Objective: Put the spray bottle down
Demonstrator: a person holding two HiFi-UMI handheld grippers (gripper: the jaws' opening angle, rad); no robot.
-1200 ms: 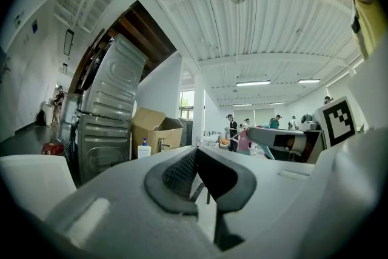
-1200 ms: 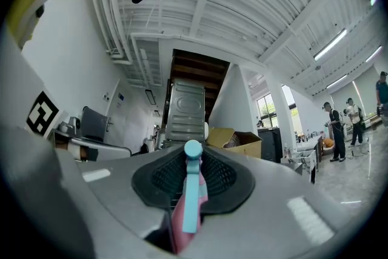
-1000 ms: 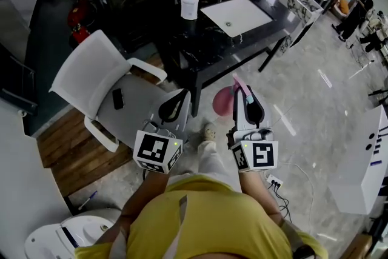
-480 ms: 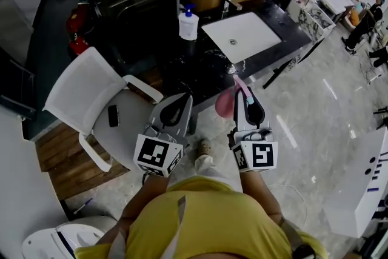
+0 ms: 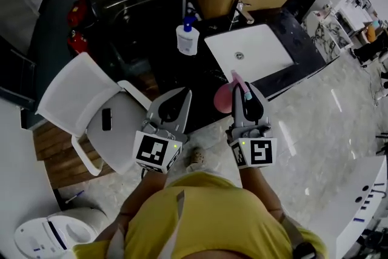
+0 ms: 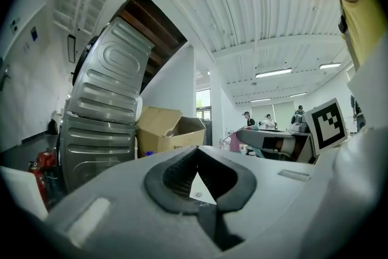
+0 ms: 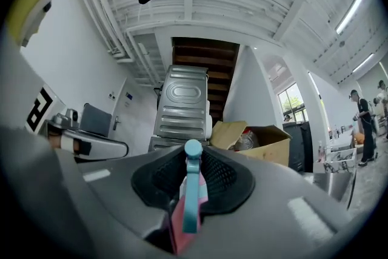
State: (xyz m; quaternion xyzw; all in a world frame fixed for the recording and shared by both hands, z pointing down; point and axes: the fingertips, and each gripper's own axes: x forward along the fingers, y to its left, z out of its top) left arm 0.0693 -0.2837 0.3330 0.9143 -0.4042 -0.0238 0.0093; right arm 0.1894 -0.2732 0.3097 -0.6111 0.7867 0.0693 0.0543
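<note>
Pink spray bottle (image 5: 223, 100), gripped in the right gripper (image 5: 245, 93) fingers, has been brought to the worktop (image 5: 306, 48) for placing; left gripper (image 5: 183, 94) fingers closed, empty.

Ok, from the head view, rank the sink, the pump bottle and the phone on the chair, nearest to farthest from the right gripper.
1. sink: directly ahead of the right gripper, which holds the spray bottle.
2. pump bottle: on the counter, ahead and left.
3. phone: on the chair seat, far left.
</note>
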